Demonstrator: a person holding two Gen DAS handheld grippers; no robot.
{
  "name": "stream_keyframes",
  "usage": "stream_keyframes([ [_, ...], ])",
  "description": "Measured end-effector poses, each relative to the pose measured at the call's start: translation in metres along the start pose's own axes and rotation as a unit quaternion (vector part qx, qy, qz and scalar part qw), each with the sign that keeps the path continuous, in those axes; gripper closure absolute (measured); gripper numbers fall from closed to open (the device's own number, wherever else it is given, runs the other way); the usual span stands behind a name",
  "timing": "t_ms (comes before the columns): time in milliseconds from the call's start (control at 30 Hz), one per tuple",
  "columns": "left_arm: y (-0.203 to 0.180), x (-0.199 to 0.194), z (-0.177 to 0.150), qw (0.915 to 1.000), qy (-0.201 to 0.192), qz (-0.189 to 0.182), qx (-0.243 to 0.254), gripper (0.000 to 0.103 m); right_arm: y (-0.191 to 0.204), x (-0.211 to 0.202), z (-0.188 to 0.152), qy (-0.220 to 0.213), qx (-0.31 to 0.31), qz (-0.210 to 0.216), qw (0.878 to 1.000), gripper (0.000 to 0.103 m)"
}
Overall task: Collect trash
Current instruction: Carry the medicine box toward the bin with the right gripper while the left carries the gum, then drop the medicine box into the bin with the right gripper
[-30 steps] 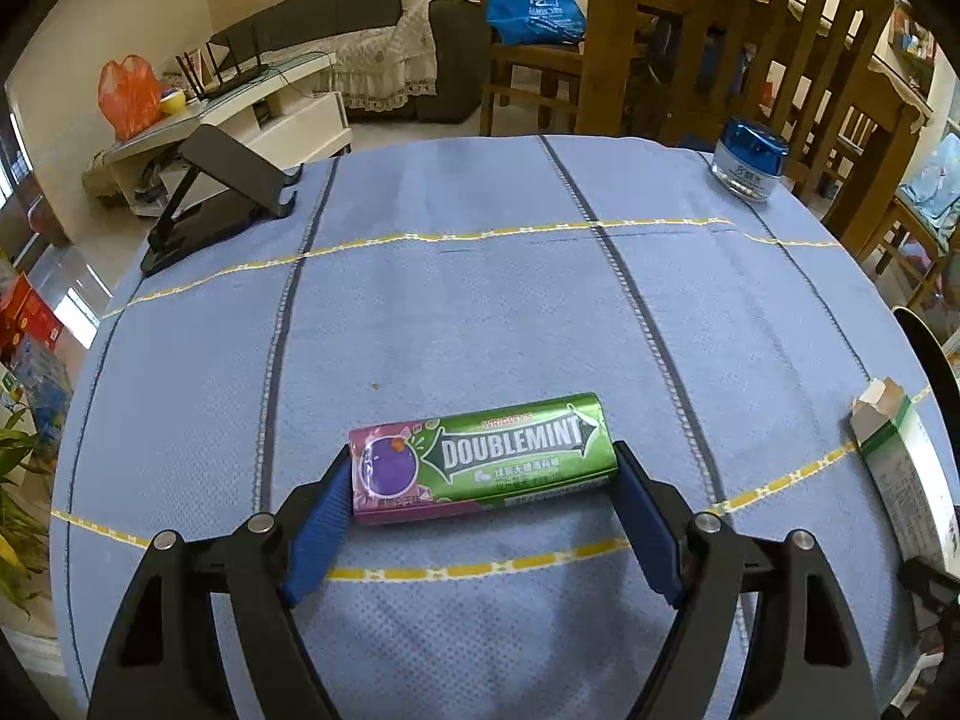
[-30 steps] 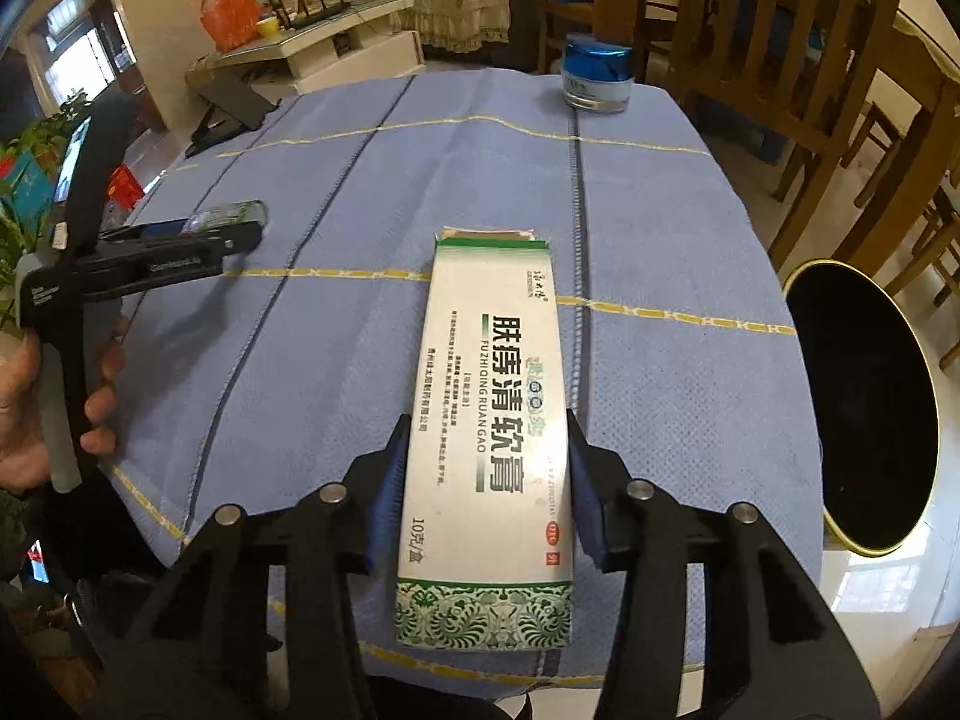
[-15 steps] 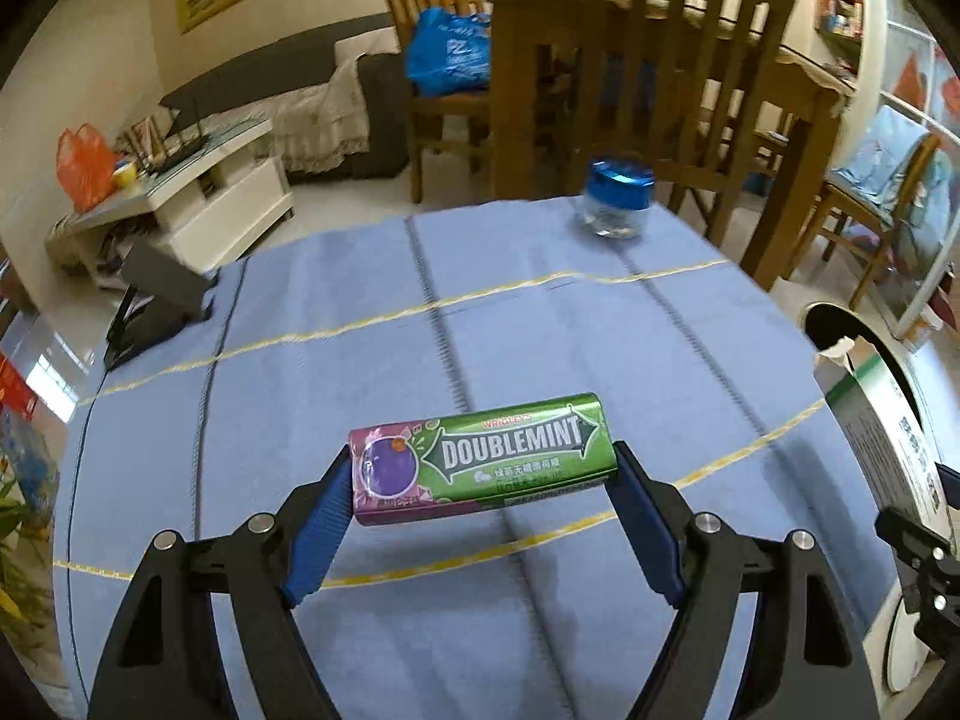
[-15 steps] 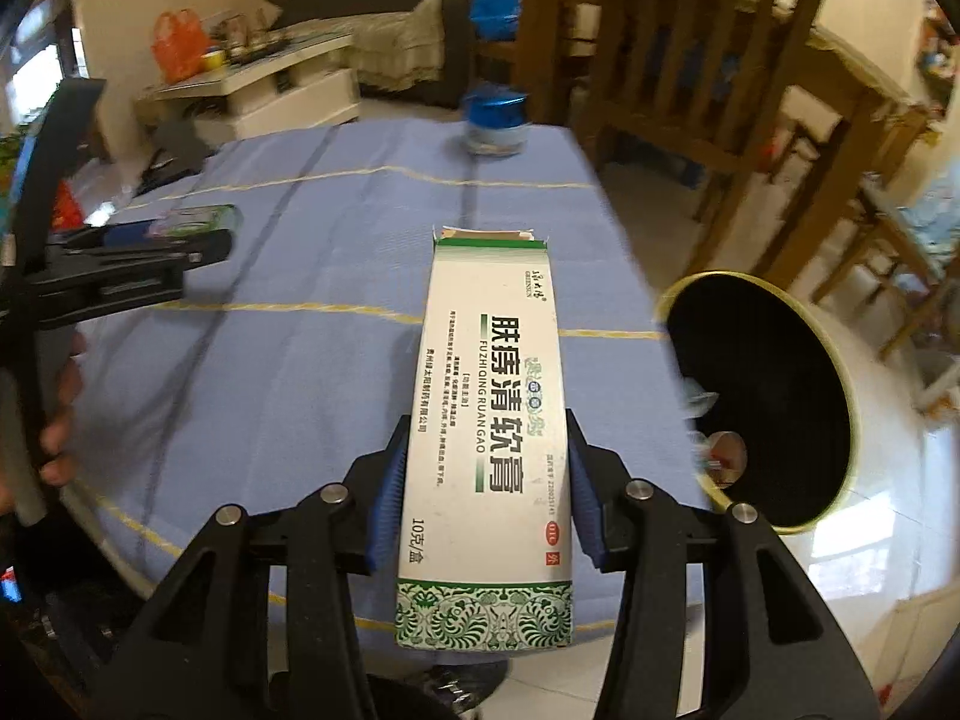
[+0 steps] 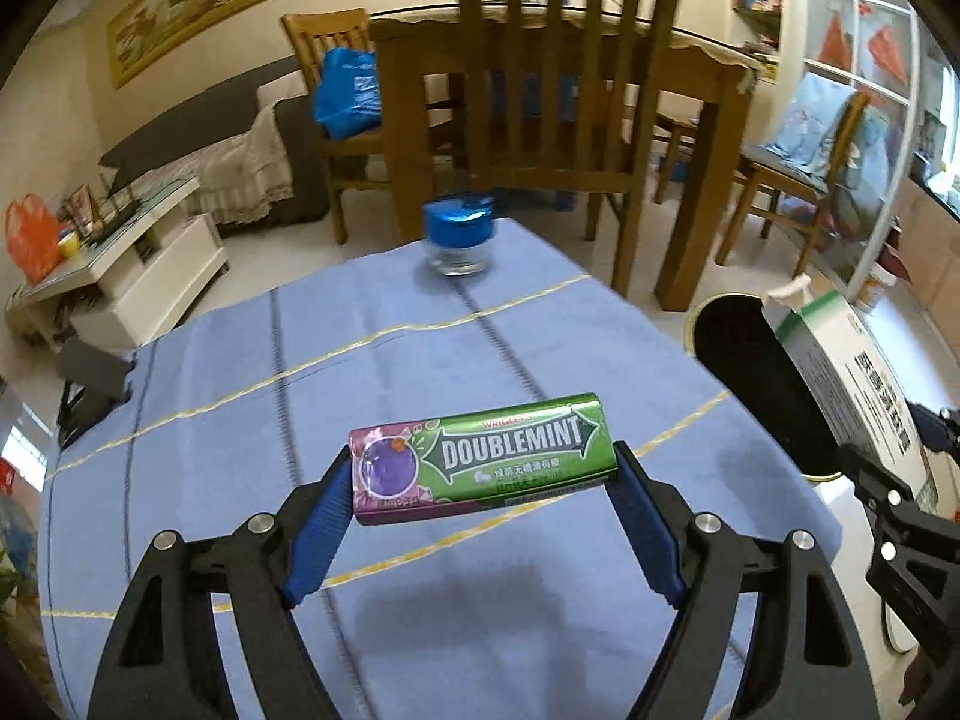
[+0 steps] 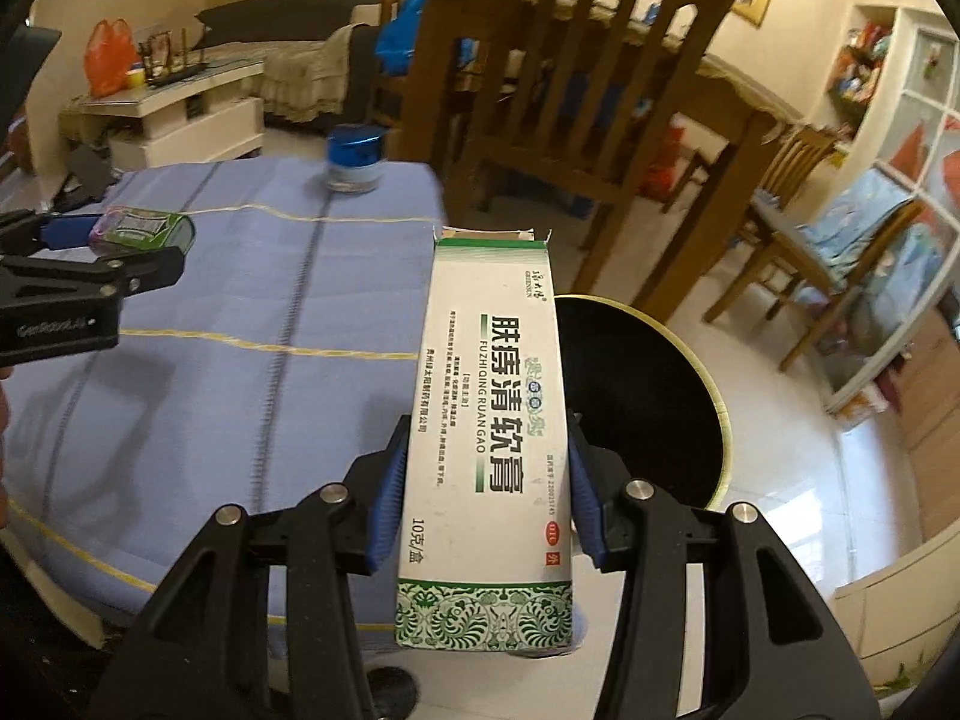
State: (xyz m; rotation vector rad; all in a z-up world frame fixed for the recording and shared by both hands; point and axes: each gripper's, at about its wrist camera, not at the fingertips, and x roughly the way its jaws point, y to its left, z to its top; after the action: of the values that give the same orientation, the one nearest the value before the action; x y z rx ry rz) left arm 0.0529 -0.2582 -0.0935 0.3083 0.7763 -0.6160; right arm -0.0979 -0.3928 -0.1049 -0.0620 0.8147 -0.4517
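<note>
Left wrist: blue tablecloth (image 5: 456, 360), jar (image 5: 457, 238) at far edge | left gripper (image 5: 483, 483) pinches gum pack (image 5: 483, 457) | right wrist only: right gripper (image 6: 486, 480) clamps ointment box (image 6: 489, 420) over black bin (image 6: 648, 396).

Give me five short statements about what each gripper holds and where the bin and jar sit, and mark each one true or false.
1. The left gripper holds a green Doublemint pack between its fingers. True.
2. The right gripper is open, holding nothing. False: it is shut on a white and green ointment box.
3. The box's far end flap is open. True.
4. The blue-lidded jar lies on its side inside the bin. False: it stands upright on the blue tablecloth.
5. The round black bin stands on the floor beside the table. True.
</note>
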Motion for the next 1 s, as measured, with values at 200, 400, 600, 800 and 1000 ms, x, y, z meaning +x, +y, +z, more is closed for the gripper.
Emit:
stream_keyframes([
  [200, -0.031, 0.005, 0.010, 0.9996, -0.005, -0.020, 0.018, 0.025, -0.031, 0.011, -0.001, -0.004, 0.010, -0.031, 0.999, 0.056],
  [400, -0.059, 0.009, 0.019, 0.9987, -0.011, -0.037, 0.035, 0.025, -0.075, 0.036, 0.011, 0.004, 0.049, -0.037, 0.998, 0.056],
  [600, -0.080, 0.015, 0.025, 0.9975, -0.015, -0.047, 0.051, 0.024, -0.122, 0.068, 0.027, 0.018, 0.094, -0.041, 0.995, 0.055],
  [800, -0.092, 0.021, 0.029, 0.9968, -0.015, -0.051, 0.061, 0.024, -0.144, 0.100, 0.028, 0.041, 0.109, -0.050, 0.992, 0.015],
  [1000, -0.100, 0.025, 0.029, 0.9963, -0.013, -0.052, 0.067, 0.024, -0.161, 0.097, 0.007, 0.037, 0.145, -0.037, 0.988, 0.015],
])
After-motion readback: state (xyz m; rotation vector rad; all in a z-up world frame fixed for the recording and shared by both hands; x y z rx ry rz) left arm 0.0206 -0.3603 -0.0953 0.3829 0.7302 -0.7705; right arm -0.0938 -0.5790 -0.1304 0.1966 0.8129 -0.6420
